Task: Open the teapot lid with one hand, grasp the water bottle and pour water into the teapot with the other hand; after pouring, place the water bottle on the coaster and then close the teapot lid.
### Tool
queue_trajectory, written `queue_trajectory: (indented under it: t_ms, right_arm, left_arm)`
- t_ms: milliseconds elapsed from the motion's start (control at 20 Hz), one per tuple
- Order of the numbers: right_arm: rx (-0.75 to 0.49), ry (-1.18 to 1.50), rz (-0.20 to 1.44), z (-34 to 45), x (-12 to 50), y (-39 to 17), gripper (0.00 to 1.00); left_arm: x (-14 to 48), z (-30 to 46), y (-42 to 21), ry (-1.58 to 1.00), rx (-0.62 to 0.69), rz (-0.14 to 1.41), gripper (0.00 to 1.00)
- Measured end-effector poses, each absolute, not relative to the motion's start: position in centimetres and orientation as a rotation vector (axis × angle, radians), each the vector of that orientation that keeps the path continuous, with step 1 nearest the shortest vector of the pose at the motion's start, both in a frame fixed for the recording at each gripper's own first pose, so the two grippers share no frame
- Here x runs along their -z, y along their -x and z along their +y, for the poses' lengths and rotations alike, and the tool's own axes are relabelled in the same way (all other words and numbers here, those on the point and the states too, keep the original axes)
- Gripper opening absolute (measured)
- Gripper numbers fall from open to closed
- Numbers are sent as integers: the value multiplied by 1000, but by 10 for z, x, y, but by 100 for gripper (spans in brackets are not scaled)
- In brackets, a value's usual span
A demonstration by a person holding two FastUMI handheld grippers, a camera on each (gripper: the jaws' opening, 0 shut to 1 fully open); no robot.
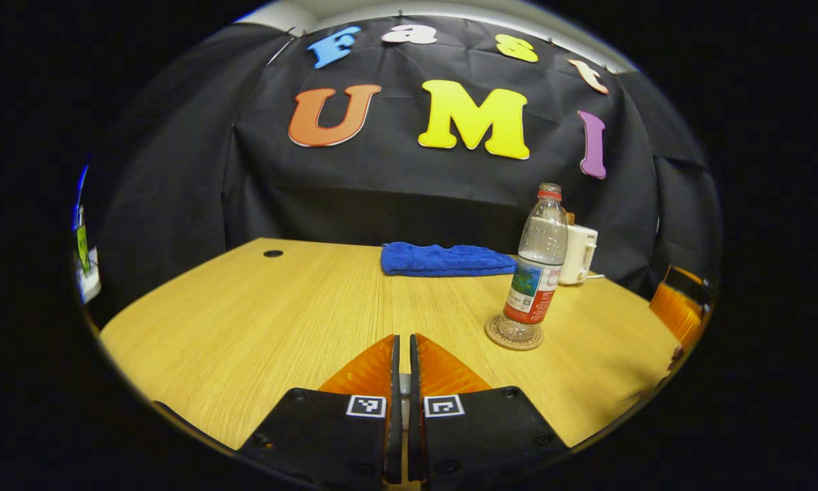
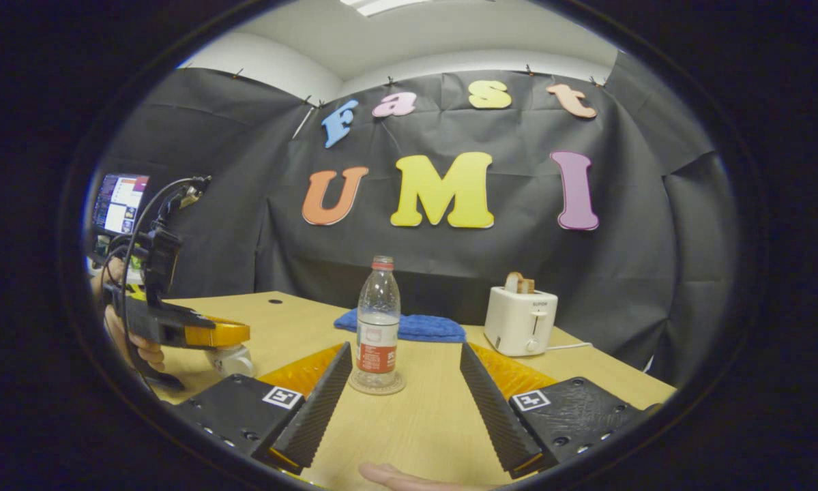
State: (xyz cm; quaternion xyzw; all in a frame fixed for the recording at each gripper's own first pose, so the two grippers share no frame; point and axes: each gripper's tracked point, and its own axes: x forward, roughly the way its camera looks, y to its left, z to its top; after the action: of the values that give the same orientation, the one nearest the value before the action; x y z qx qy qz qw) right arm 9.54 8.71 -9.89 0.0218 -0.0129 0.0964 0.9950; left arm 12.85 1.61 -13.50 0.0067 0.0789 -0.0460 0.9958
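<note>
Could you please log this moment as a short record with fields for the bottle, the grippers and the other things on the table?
bottle: water bottle upright on the coaster, cap on
right gripper: open, bottle ahead between its fingers, apart from them
left gripper: fingers nearly together; in the right gripper view it is over a small white object, grasp unclear
table: wooden table
background: blue cloth, white toaster

clear plastic water bottle (image 2: 378, 320), wood-grain table (image 1: 258, 314), terry cloth (image 1: 446, 260)
</note>
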Motion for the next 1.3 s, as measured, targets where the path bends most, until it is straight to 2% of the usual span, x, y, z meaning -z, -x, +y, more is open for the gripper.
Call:
queue_trajectory:
  t_ms: [150,400,450,700,800,850,1050,1150,1300]
  right_arm:
    - [-191,-48,-13,90,100,-93,95]
    - [-181,-35,-6,90,101,-88,98]
    - [-173,-34,-9,87,98,-87,98]
    - [-122,-34,-11,72,78,-75,95]
    - [-95,-18,-21,64,64,-66,97]
    - [-70,-12,-23,57,56,-62,98]
    - [-38,-40,-4,43,29,-37,95]
    - [-33,-47,7,37,19,-23,95]
    - [26,-55,75,14,21,-8,98]
  left_arm:
    - [136,17,-128,-45,67,156,8]
    - [133,15,-124,3,81,182,12]
    - [127,16,-122,8,70,177,19]
    - [72,8,-94,-46,79,79,31]
    - [52,1,-74,-52,103,66,40]
    - [44,0,-64,-63,111,57,51]
    - [23,4,-32,-81,89,58,74]
    - [24,1,-21,-66,93,86,99]
    - [12,1,-5,-33,94,81,98]
